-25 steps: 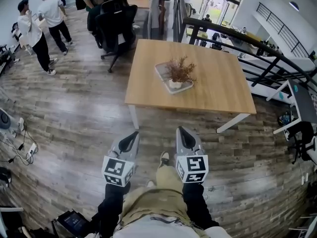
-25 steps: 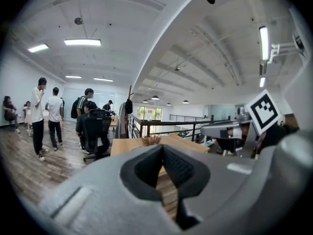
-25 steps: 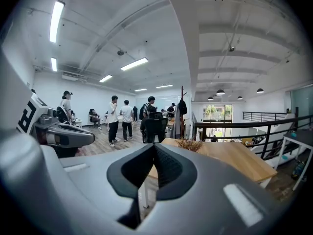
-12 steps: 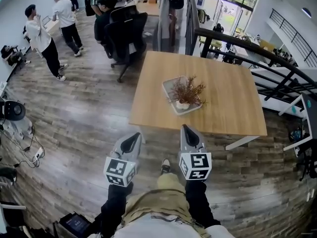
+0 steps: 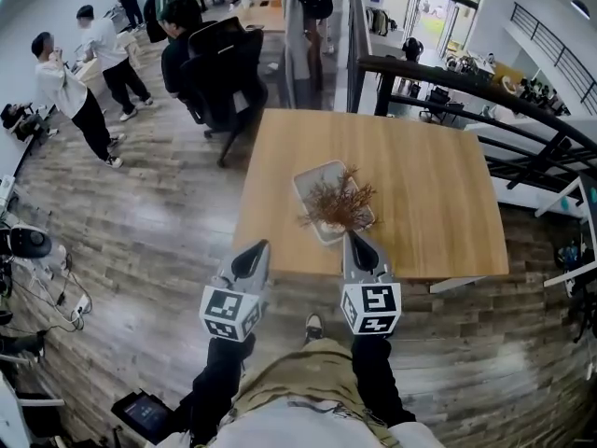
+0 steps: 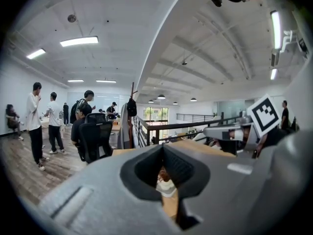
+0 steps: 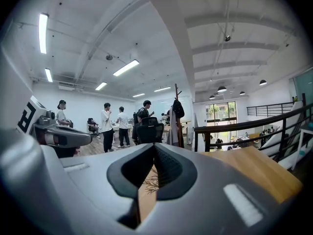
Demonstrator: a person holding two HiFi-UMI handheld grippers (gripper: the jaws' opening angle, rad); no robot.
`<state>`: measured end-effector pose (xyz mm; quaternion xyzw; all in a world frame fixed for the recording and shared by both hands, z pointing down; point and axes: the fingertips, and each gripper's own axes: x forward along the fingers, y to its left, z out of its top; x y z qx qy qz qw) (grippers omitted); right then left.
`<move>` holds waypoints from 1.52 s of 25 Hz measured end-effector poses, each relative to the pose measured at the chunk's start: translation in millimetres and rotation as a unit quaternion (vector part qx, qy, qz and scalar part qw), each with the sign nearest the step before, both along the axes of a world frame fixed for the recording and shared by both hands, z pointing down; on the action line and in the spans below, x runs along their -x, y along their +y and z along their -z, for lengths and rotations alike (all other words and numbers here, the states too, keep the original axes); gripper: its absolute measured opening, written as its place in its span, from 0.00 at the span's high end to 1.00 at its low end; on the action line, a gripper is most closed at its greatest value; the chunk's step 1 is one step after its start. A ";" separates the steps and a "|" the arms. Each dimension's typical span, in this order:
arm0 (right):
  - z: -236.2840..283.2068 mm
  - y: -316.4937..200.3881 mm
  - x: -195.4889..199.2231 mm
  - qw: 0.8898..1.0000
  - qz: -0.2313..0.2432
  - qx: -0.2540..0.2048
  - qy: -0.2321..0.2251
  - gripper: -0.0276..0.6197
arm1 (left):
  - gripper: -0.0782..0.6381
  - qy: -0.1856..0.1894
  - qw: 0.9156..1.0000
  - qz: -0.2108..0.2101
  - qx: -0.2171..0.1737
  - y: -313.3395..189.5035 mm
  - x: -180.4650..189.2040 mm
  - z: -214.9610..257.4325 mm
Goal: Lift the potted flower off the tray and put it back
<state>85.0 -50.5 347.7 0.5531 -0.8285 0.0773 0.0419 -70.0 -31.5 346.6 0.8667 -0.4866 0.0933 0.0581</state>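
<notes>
Head view, looking steeply down: the potted flower [image 5: 338,205], brownish sprigs in a small white pot, stands on the pale tray [image 5: 306,177] near the front edge of the wooden table [image 5: 438,185]. The left gripper [image 5: 254,249] and right gripper [image 5: 357,239] are held side by side at the table's near edge, each with its 2 jaws together and clamping nothing. A black office chair [image 5: 219,63] and several standing people [image 5: 65,96] occupy the floor beyond

Open-plan office: swivel chair [image 5: 224,63], wooden table [image 5: 438,185], ceiling strip lights [image 6: 78,41]
</notes>
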 end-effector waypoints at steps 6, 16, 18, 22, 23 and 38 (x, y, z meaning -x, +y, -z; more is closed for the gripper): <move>-20.1 -45.0 -26.5 1.000 0.002 0.020 -0.020 0.95 | 0.89 -0.013 1.000 -0.004 0.019 -54.6 -29.5 -15.9; -62.9 -68.3 -44.8 0.998 0.003 0.063 -0.029 0.95 | 0.89 -0.021 0.998 -0.022 0.060 -94.0 -56.1 -54.2; -72.9 -69.3 -44.3 0.997 0.005 0.071 -0.023 0.95 | 0.89 -0.025 0.997 -0.021 0.068 -96.6 -55.8 -64.6; -101.8 -66.7 -45.4 0.995 0.007 0.100 -0.009 0.95 | 0.89 -0.028 0.996 -0.020 0.088 -93.9 -58.6 -86.4; -110.7 -65.7 -44.5 0.994 0.009 0.109 -0.007 0.95 | 0.89 -0.029 0.995 -0.019 0.095 -92.5 -58.8 -92.7; -224.5 -82.8 -8.6 0.978 0.012 0.206 0.028 0.95 | 0.89 -0.029 0.982 -0.024 0.183 -105.8 -34.1 -182.3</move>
